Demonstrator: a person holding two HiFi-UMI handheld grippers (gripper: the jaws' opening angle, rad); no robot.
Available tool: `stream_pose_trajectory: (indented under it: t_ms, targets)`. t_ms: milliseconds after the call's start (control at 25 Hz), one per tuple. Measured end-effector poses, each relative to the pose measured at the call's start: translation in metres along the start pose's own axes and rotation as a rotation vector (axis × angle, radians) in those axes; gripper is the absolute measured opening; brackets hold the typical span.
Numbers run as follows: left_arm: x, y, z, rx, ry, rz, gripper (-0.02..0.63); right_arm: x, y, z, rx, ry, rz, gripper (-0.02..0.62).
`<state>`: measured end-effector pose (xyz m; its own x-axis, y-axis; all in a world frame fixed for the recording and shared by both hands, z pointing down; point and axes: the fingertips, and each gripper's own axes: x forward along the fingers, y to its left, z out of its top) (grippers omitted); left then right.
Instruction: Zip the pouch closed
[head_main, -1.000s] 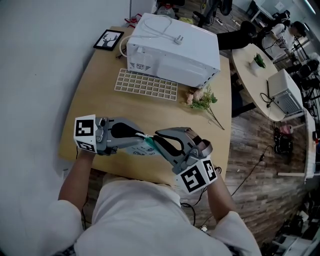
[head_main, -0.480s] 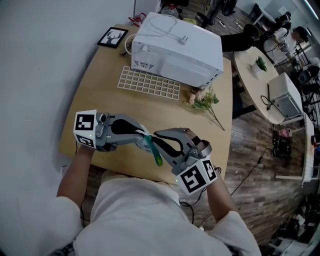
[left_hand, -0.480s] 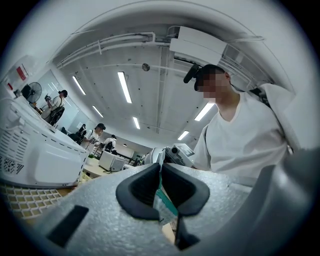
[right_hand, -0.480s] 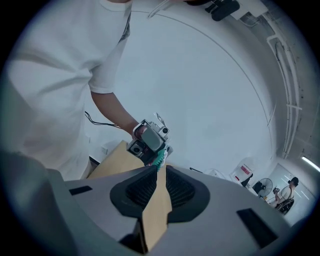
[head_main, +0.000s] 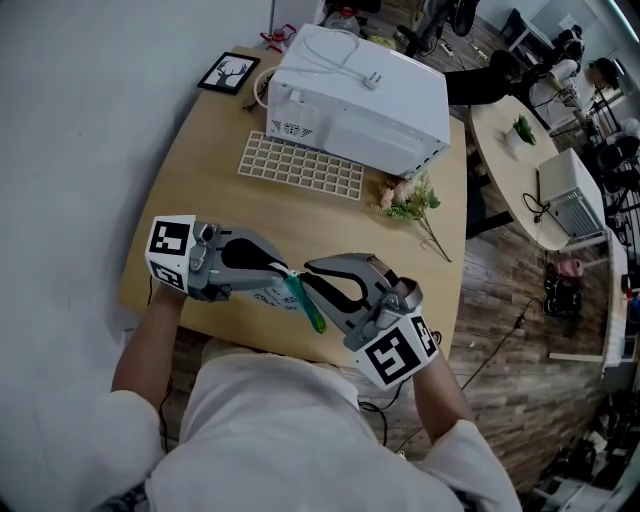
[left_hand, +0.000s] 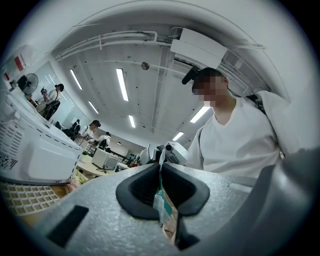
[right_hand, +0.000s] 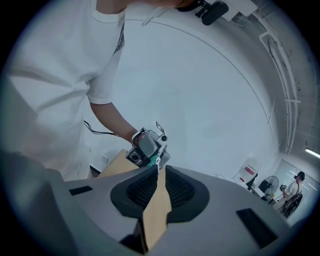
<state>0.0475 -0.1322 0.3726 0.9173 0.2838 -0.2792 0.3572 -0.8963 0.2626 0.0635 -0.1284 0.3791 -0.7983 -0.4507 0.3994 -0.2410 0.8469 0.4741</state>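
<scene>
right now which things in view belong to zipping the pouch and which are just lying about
Part of the job:
- pouch, pinched between both grippers
- left gripper, shut on it
- right gripper, shut on its edge

Just lying about:
- white appliance
- grid tray
- flower sprig
- framed picture

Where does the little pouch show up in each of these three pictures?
Head view: pouch, low centre, between left gripper and right gripper.
Left gripper view: bottom centre, pinched in the jaws.
Right gripper view: centre, green edge at the jaw tips.
Shared landmark: the person's white shirt.
</scene>
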Motion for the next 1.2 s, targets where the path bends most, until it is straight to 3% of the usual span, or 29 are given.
stream_pose_trajectory:
  t_ms: [320, 560, 920, 1200]
  targets:
    - [-0.001, 0.003, 0.004, -0.015, -0.028, -0.007, 0.029, 0.004, 0.004, 0.001, -0.015, 0.006, 0.046, 0.035]
    - [0.002, 0.005, 0.001, -0.013, -0.041, 0.015, 0.028, 0.001, 0.005, -0.004, -0.040, 0.035, 0.006, 0.003]
    - [0.006, 0.019, 0.000, -0.016, -0.150, 0.166, 0.018, -0.005, 0.001, -0.016, -0.124, 0.120, -0.083, 0.003]
    - [0.010, 0.032, 0.003, 0.017, -0.166, 0.289, 0.018, -0.007, -0.006, -0.023, -0.159, 0.176, -0.163, 0.003]
